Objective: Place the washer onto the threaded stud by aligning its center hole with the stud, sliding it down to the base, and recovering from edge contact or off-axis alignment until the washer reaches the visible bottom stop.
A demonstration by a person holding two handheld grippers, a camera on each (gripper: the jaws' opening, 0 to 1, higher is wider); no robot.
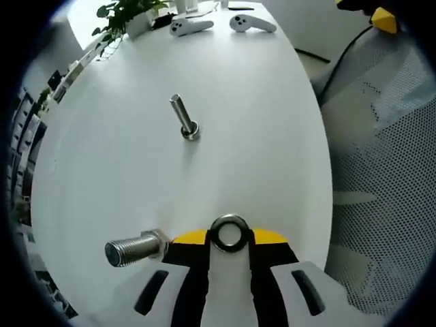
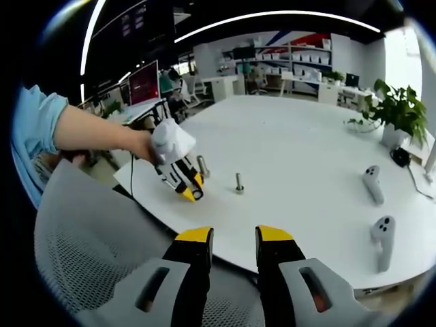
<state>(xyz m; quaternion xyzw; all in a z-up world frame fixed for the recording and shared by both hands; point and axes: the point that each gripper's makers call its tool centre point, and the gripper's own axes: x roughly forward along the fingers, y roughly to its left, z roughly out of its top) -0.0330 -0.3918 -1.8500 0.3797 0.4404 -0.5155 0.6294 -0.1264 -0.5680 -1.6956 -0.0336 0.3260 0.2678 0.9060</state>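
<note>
Item: washer, clamped between my left gripper tips at 6 o'clock, hole facing the camera. Item: threaded stud, upright on the white table, long axis leaning toward 11 o'clock. Item: large bolt lying at 8 o'clock, threaded end pointing left. My right gripper: jaws narrowly parted, empty.

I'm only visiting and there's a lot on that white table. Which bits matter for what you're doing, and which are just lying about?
Part of the job:
- washer, held in the left tool
- upright stud
- right tool, empty, waiting off the table

Possibly spare:
- large bolt beside the left tool

Just lying about:
- two white handheld controllers
- potted plant
- mesh chair
</note>
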